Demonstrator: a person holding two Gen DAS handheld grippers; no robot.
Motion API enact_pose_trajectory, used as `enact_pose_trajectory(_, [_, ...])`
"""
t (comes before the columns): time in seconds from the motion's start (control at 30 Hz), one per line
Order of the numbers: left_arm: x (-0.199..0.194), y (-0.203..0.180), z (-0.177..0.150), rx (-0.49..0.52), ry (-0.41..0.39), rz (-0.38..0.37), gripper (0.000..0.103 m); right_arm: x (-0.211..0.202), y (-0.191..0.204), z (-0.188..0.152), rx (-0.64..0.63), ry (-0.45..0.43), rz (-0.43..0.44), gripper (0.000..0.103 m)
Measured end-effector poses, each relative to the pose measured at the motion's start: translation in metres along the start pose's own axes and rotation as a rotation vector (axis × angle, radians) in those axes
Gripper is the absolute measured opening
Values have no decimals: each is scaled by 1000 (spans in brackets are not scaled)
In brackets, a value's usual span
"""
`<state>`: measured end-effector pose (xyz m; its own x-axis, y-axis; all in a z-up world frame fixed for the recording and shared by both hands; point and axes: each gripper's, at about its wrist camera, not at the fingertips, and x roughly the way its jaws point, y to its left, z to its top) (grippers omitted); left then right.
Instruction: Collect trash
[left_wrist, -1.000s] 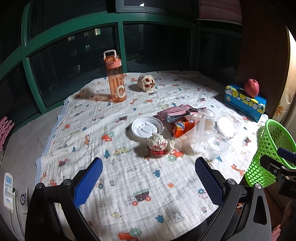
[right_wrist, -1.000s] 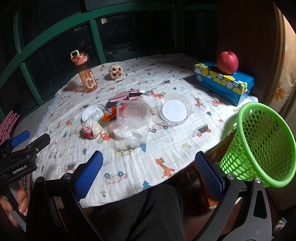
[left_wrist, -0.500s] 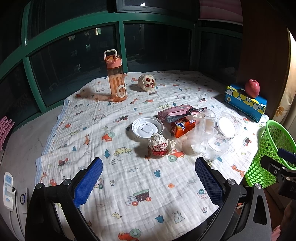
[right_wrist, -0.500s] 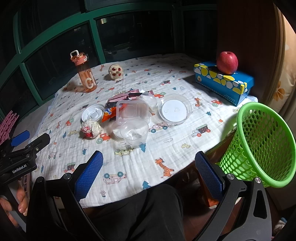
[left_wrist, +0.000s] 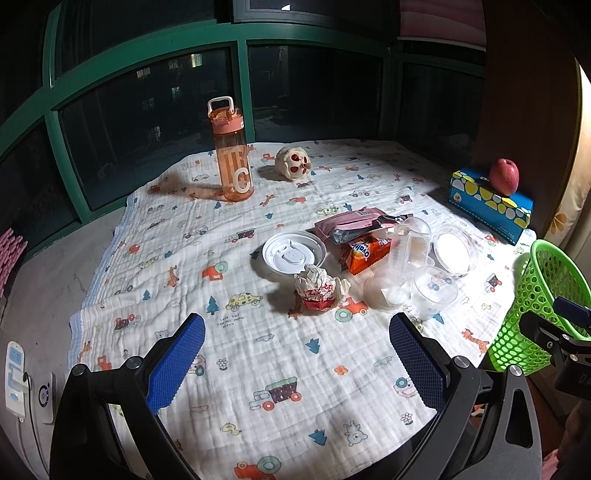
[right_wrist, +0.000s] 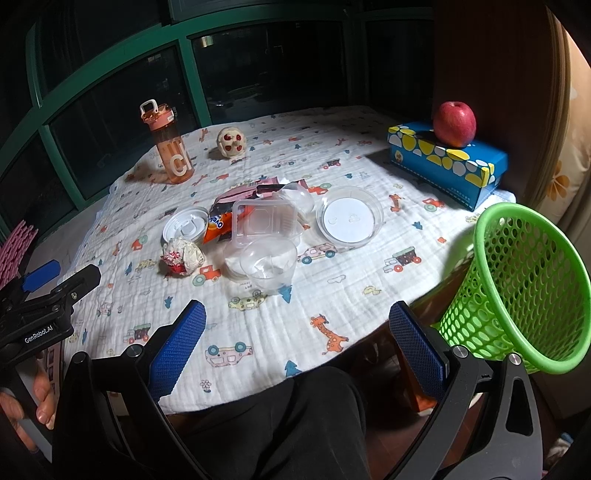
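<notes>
Both hand-held grippers spread wide, nothing picked yet.
Start with the crumpled wrapper (left_wrist: 319, 288) left of the basket (right_wrist: 524, 284); pinch its middle.

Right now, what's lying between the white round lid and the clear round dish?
In both wrist views, the orange snack wrapper and a clear plastic tray lie between the white lid and the clear dish.

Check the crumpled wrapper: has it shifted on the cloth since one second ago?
No. The crumpled wrapper sits just below the white lid, as before.
</notes>
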<state>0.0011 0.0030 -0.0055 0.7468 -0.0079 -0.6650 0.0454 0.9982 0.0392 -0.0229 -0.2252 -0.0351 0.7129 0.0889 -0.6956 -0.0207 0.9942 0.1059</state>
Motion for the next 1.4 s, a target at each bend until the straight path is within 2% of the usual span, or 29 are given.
enact_pose_trajectory(0.8, [9,0,-4,-8,13,7,97,12,0,0,-3,8,4,98])
enact_pose_trajectory(1.4, [42,10,17,-14,69,-5,97,23,-4,18,-16,14,13,98])
